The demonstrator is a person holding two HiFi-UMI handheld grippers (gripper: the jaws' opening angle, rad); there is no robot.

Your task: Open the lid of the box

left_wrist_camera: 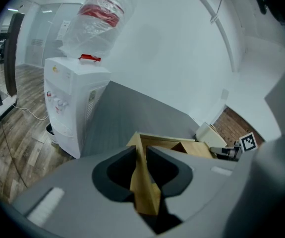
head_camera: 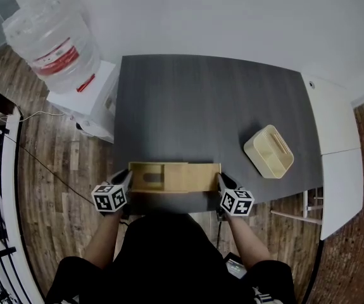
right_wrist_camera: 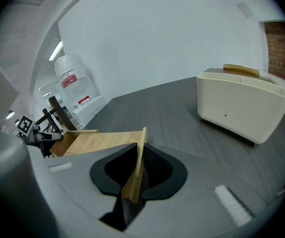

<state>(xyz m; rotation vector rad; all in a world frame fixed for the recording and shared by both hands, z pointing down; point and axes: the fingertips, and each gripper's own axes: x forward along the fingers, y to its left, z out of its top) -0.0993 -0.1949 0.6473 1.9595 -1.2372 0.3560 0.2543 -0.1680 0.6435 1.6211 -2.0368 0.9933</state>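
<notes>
My left claw (left_wrist_camera: 142,152) is pinched onto the upright end wall of the wooden box (head_camera: 175,177), and its own view shows the wood wedged tight between the two dark pads. My right claw (right_wrist_camera: 141,150) is pressed onto a thin upright wooden edge at the box's other end. Whether that edge belongs to the lid (head_camera: 193,176) or to the box wall I cannot tell. The box sits at the bottom middle of the head view, on the near edge of the dark counter (head_camera: 207,106). From above, the marker cubes cover both sets of jaws, so only the claw views show the grips. My torso hides the counter's front edge at the bottom of the frame. The head view alone shows the whole box: the lid covers its right part, and the left part lies open and shadowed, its contents too dark to make out. In the left claw view the grey claw body cuts off most of the box, leaving a corner of the open cavity. The cream container (right_wrist_camera: 241,108) stands large at the right of the right claw view, well apart from the box, yet shows only as a sliver in the left claw view. The water dispenser (left_wrist_camera: 68,103) fills the left of that view; its bottle (head_camera: 55,40) sits in the head view's upper left.
</notes>
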